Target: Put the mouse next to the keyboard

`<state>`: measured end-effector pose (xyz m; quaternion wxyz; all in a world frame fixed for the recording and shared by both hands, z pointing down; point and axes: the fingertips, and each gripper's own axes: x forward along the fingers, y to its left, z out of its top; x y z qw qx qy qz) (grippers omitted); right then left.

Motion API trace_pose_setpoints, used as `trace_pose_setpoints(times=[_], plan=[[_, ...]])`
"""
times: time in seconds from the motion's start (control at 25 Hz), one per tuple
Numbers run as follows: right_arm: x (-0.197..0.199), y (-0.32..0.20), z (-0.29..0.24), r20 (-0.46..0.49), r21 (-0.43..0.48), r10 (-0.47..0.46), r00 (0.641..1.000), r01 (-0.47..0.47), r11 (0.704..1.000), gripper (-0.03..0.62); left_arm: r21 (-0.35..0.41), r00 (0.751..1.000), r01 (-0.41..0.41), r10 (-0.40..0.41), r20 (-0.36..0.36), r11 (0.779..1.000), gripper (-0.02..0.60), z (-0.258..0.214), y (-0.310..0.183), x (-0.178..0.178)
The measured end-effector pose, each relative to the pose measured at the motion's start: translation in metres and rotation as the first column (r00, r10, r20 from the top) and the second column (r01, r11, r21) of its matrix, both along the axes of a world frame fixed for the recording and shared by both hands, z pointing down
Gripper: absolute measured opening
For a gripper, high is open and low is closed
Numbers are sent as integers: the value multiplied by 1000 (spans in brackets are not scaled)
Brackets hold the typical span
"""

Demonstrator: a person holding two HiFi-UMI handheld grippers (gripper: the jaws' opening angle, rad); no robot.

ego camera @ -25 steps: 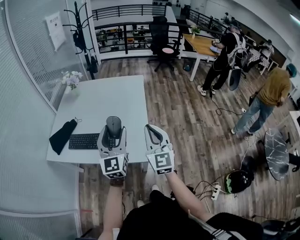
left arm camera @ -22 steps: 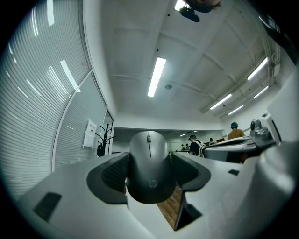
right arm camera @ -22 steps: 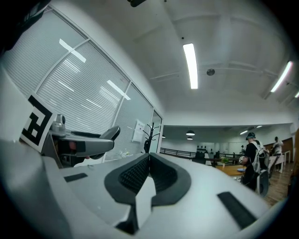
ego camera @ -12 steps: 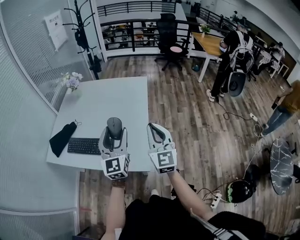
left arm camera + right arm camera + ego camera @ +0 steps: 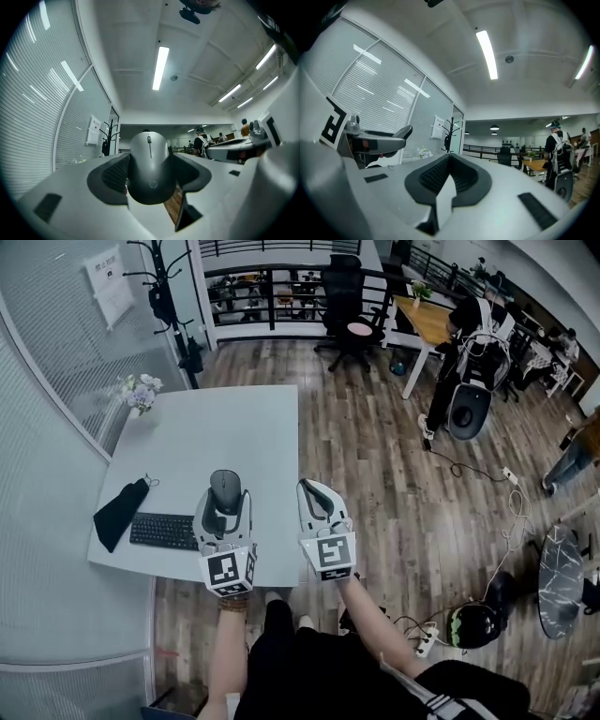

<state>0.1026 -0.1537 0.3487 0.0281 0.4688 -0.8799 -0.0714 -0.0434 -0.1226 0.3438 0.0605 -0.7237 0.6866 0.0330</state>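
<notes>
A grey mouse (image 5: pixel 225 491) sits clamped between the jaws of my left gripper (image 5: pixel 223 495), held over the front part of the white table (image 5: pixel 225 427). In the left gripper view the mouse (image 5: pixel 150 173) fills the gap between the black pads (image 5: pixel 115 176), its scroll wheel pointing away. The black keyboard (image 5: pixel 164 531) lies on the table just left of that gripper, near the front edge. My right gripper (image 5: pixel 314 491) hovers beside the table's right edge, over the wood floor. Its jaws meet at the tip (image 5: pixel 449 158) with nothing between them.
A black cloth (image 5: pixel 120 514) lies left of the keyboard. A small vase of flowers (image 5: pixel 139 392) stands at the table's far left corner. A glass wall with blinds runs along the left. A coat stand (image 5: pixel 169 306), an office chair (image 5: pixel 352 329) and people stand farther back.
The table and keyboard have drawn slightly nearer in the head view. Both grippers have stayed side by side, and the mouse remains clamped in the left one.
</notes>
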Motion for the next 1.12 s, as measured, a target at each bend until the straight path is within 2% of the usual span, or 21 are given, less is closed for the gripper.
trace_pose_setpoints(times=[0.4, 0.72, 1.12], plan=[[-39, -52, -3, -29, 18, 21, 999, -20, 1000, -2, 45, 999, -13, 15, -34, 999, 291, -9, -52, -43], [-78, -77, -3, -36, 44, 47, 998, -45, 998, -2, 67, 999, -38, 41, -36, 997, 291, -6, -73, -80], [-84, -106, 13, -50, 32, 29, 998, -27, 999, -2, 40, 999, -4, 6, -41, 999, 291, 20, -105, -94]])
